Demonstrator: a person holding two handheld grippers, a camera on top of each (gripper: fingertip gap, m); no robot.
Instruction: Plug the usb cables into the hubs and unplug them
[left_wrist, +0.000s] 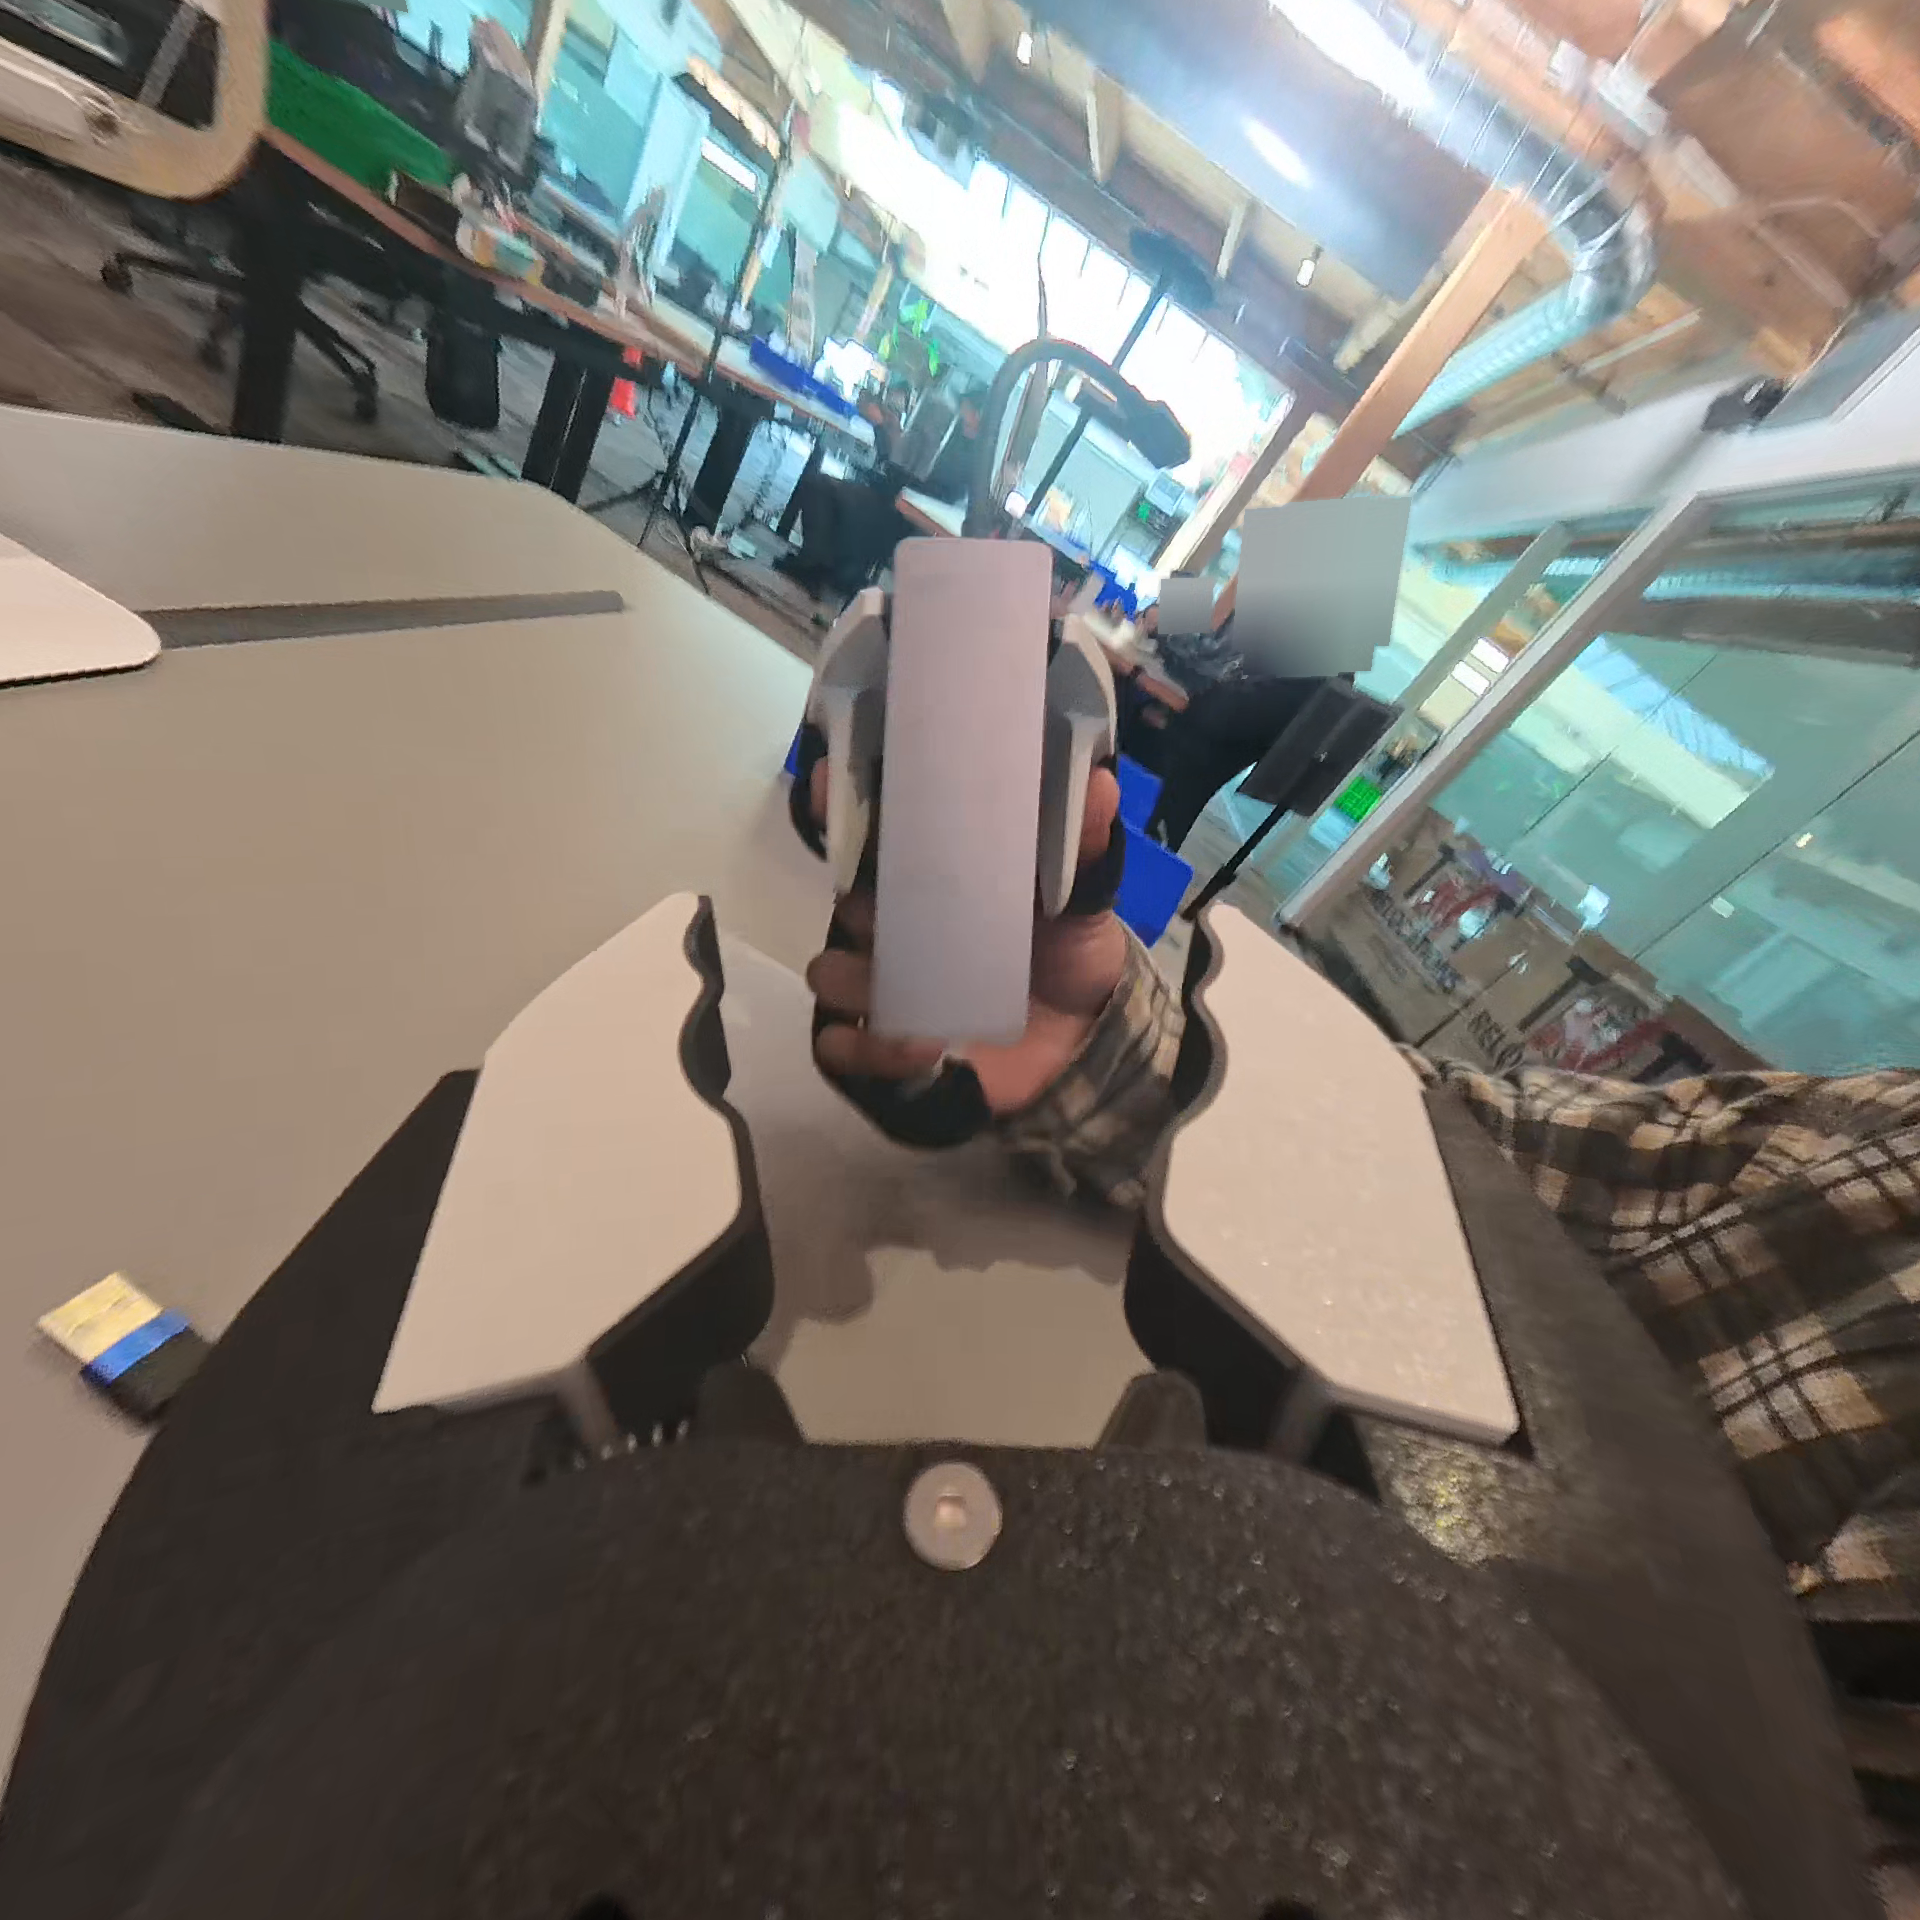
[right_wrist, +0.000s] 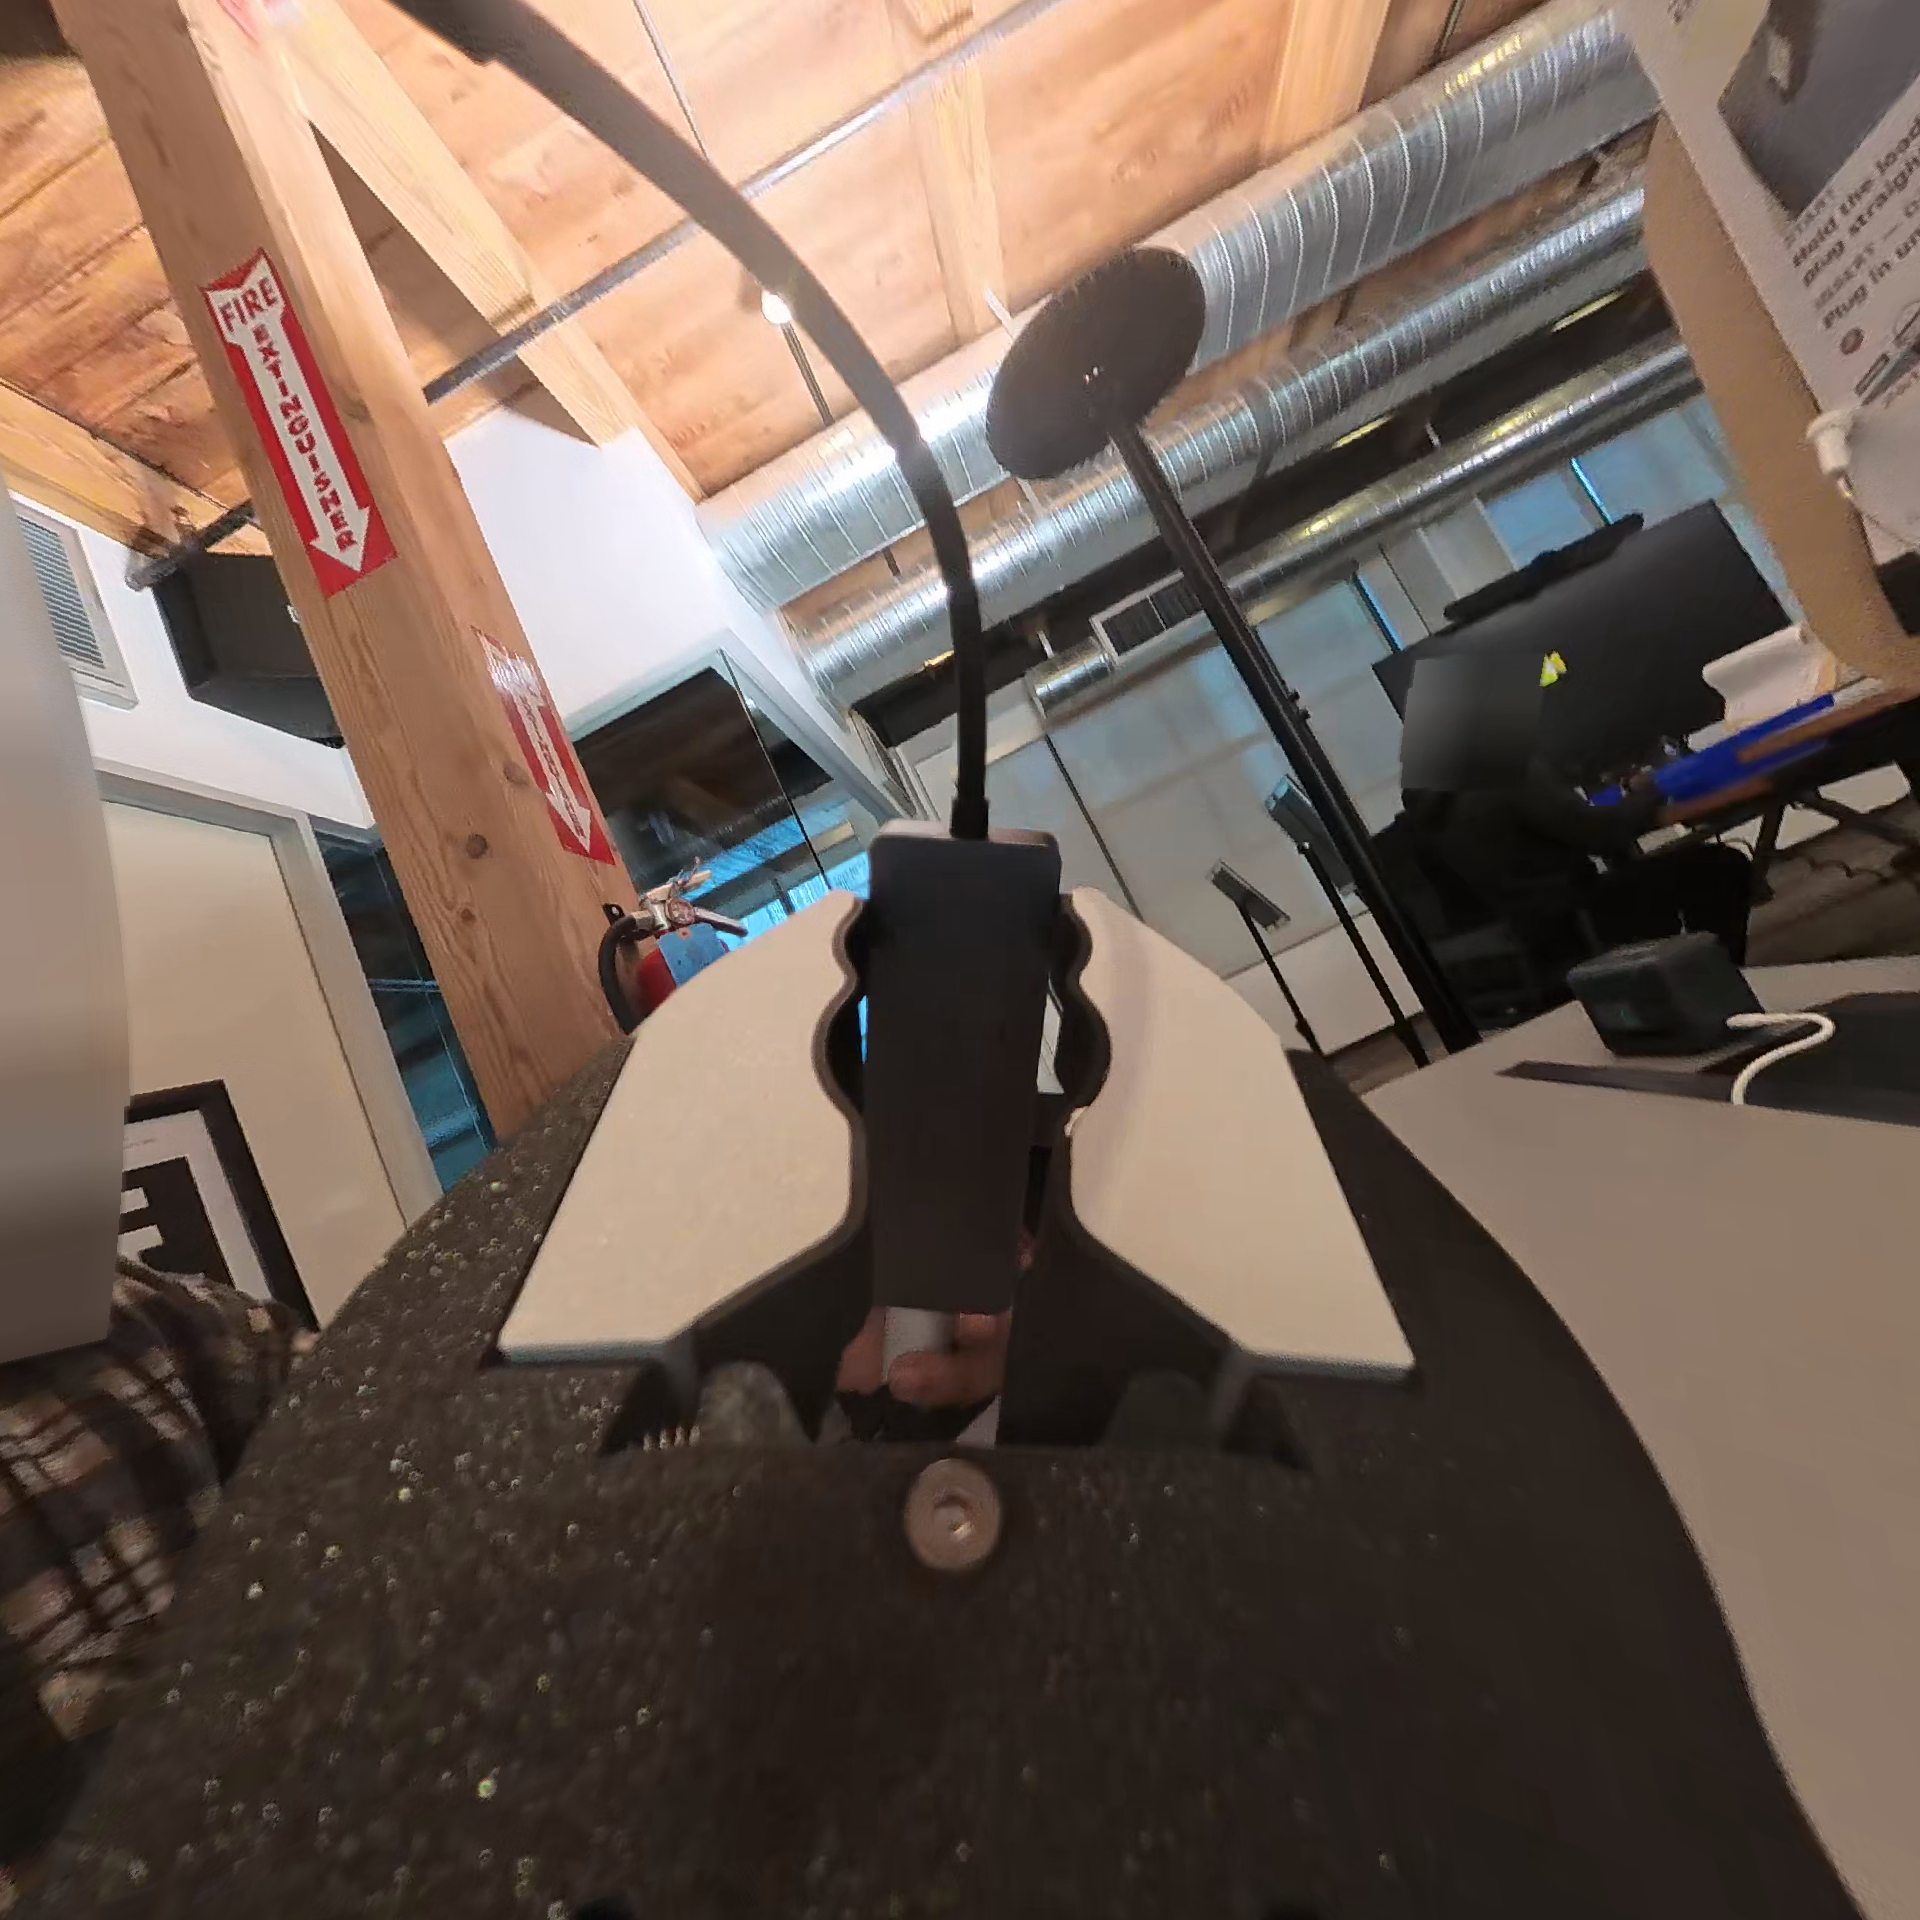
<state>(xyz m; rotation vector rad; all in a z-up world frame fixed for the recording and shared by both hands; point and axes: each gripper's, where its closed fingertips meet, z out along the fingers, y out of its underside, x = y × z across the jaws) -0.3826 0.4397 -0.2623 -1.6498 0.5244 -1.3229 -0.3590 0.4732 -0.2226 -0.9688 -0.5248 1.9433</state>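
Two grippers: right gripper clamps hub; left gripper empty.

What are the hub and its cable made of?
The hub looks like hard metal or plastic: flat, matte, light grey on one face and dark on the other. The cable looks like black rubber, since it bends in a smooth arc.

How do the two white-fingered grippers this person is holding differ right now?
The left gripper has its jaws spread wide and holds nothing; the right gripper is shut on a flat grey rectangular hub. The left gripper looks out over the grey table, while the right gripper tilts up toward the ceiling, the hub's black cable arching overhead. Both have white fingers on black bodies.
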